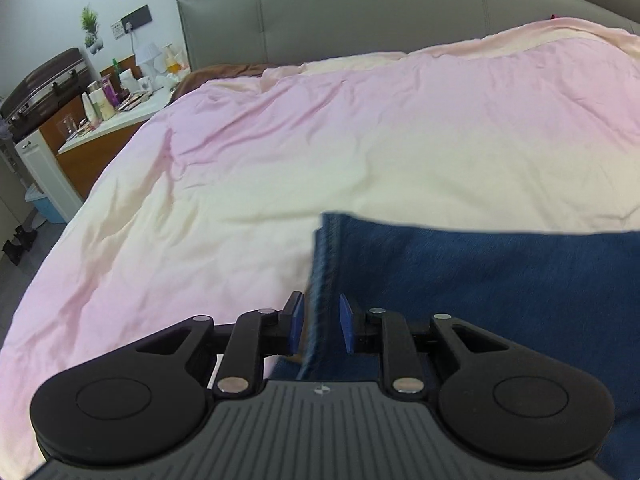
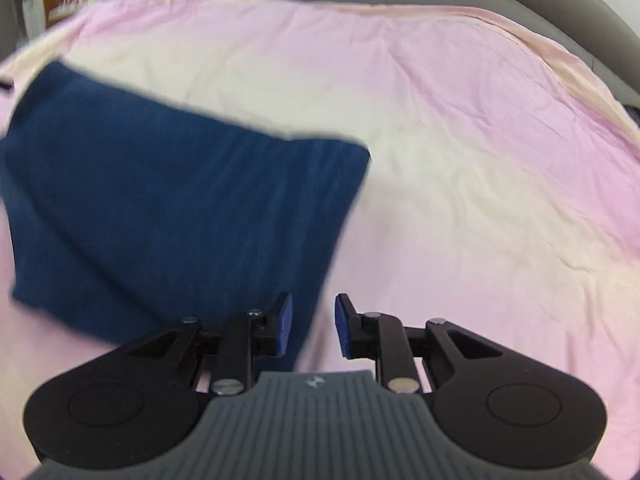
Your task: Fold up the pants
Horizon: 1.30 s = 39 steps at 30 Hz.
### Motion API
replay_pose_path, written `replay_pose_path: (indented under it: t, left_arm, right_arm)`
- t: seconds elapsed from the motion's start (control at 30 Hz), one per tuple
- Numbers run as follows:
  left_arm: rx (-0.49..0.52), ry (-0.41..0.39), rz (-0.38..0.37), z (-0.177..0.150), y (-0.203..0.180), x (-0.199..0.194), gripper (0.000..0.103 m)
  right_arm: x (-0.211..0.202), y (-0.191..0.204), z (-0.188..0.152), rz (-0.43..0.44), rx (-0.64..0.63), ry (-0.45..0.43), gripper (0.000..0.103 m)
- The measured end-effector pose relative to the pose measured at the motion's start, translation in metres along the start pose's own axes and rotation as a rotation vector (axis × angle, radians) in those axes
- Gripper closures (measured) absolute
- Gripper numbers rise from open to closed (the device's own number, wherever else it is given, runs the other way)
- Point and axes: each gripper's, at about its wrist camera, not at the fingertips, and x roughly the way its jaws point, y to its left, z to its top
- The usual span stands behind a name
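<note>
Dark blue pants (image 1: 480, 280) lie folded flat on the pink and cream duvet (image 1: 280, 160). In the left wrist view my left gripper (image 1: 321, 324) is open, its blue pads on either side of the pants' stitched left edge, not pressing it. In the right wrist view the pants (image 2: 172, 208) form a blue rectangle to the left. My right gripper (image 2: 313, 326) is open, straddling the pants' right edge near its lower corner, with the left pad over the fabric and the right pad over the duvet (image 2: 480, 160).
A grey padded headboard (image 1: 360, 12) runs along the far side of the bed. A bedside counter (image 1: 116, 116) crowded with bottles and a suitcase (image 1: 44, 88) stand at the far left. The bed's left edge drops to a grey floor (image 1: 24, 264).
</note>
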Motion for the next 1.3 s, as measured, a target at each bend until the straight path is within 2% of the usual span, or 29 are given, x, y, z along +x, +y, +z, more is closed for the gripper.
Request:
replay_pose_path:
  t: [0.07,0.2,0.3,0.43,0.57,0.67,0.73,0.77,0.8,0.87,0.93,1.0,1.13,1.23,1.3]
  left_arm:
    - [0.008,-0.010,-0.011,0.005,-0.013,0.013,0.077]
    - [0.033,0.019,0.032,0.010,-0.025,0.048,0.081]
    - [0.027,0.063,0.038,0.010,-0.026,0.075,0.082]
    - [0.069,0.094,0.037,0.003,-0.034,0.101,0.081]
    - [0.049,0.099,0.021,0.002,-0.029,0.104,0.079]
    - [0.066,0.105,0.073,0.006,-0.036,0.092,0.076]
    - [0.079,0.067,0.087,0.007,-0.041,0.071,0.076]
    - [0.083,0.039,0.067,0.005,-0.042,0.058,0.076]
    - [0.085,0.020,0.034,0.004,-0.044,0.047,0.073]
    - [0.101,0.013,-0.057,0.001,-0.052,0.024,0.072]
    - [0.160,0.023,-0.114,-0.005,-0.068,0.008,0.072]
    - [0.263,0.041,-0.192,-0.013,-0.093,-0.008,0.072]
    - [0.435,0.062,-0.320,-0.029,-0.139,-0.027,0.072]
    - [0.557,0.081,-0.365,-0.039,-0.167,-0.029,0.072]
    - [0.642,0.139,-0.371,-0.048,-0.184,-0.022,0.080]
  right_arm:
    - [0.017,0.001,0.022,0.028,0.036,-0.031,0.086]
    - [0.053,0.000,0.052,0.024,0.049,-0.058,0.086]
    - [0.097,-0.013,0.067,-0.002,0.081,-0.020,0.086]
    - [0.148,-0.025,0.067,0.043,0.105,0.049,0.086]
    - [0.170,-0.030,0.065,0.067,0.117,0.049,0.087]
    - [0.166,-0.027,0.066,0.057,0.116,0.052,0.087]
    - [0.156,-0.026,0.067,0.042,0.127,0.054,0.084]
    - [0.148,-0.025,0.065,0.043,0.135,0.045,0.076]
    - [0.140,-0.025,0.065,0.052,0.140,0.032,0.055]
    - [0.122,-0.025,0.063,0.070,0.148,0.018,0.033]
    - [0.105,-0.027,0.056,0.101,0.171,0.028,0.035]
    - [0.096,-0.031,0.049,0.108,0.216,0.066,0.035]
    - [0.082,-0.044,0.031,0.160,0.308,0.085,0.035]
    - [0.081,-0.058,0.015,0.219,0.399,0.103,0.038]
    - [0.084,-0.066,0.005,0.248,0.457,0.117,0.042]
